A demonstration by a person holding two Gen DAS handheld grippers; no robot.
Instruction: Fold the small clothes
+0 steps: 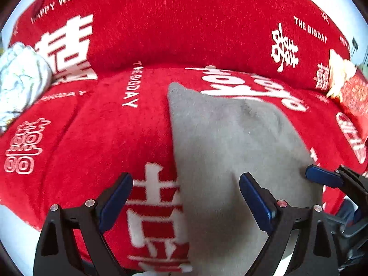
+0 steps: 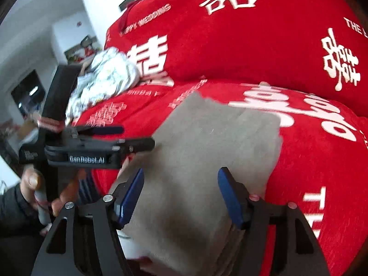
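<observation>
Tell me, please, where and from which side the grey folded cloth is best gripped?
Probably the near edge of the grey folded cloth, approached from the sofa's front: it lies flat on the red cover, and its layered edges face that way, between the right gripper fingers.

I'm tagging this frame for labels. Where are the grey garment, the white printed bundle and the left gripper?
grey garment (image 2: 207,151): right wrist view, middle of the folded cloth.
white printed bundle (image 1: 20,80): left wrist view, its crumpled middle.
left gripper (image 1: 186,197): left wrist view, midway between fingertips.

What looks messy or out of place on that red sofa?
The grey cloth lies folded flat on the seat of the red sofa, a little askew, with one upper corner jutting out. The crumpled white patterned bundle in the far left corner is the untidy part.
</observation>
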